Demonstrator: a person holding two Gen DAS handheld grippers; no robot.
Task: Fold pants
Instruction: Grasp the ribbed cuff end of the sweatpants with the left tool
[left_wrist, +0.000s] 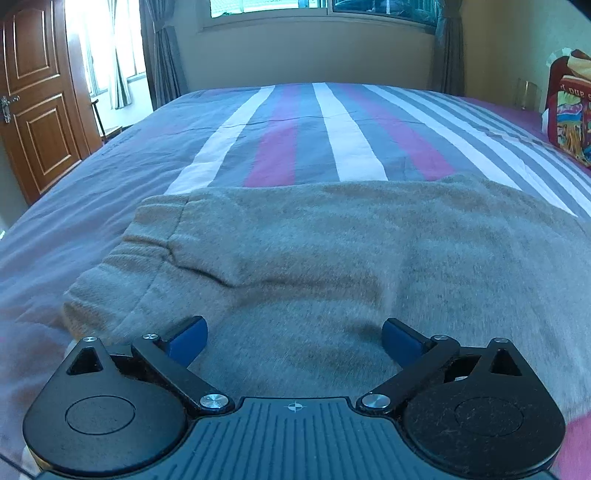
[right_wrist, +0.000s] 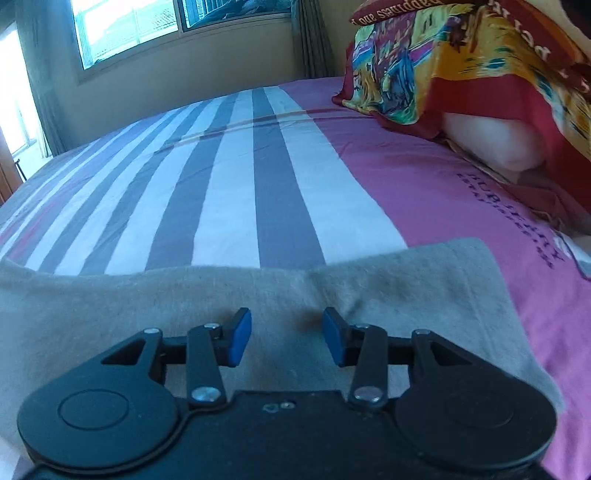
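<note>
**Gray pants spread on a striped bed**

A big bed (left_wrist: 332, 122) is seen, covered with a sheet in gray, white and pink stripes. A window (left_wrist: 317, 9) with curtains is set in the far wall. A brown door (left_wrist: 33, 96) is seen far to the left of the left fingers. A bright pillow (right_wrist: 461, 62) is piled far ahead and to the right of the right fingers.

The gray pants (left_wrist: 332, 251) are laid flat on the bed, right under and ahead of both sets of fingers. The left gripper (left_wrist: 294, 341) is held wide apart above the cloth, with nothing grasped. The right gripper (right_wrist: 287, 339) is spread apart too, and nothing is pinched between its blue pads (right_wrist: 239, 338).
</note>
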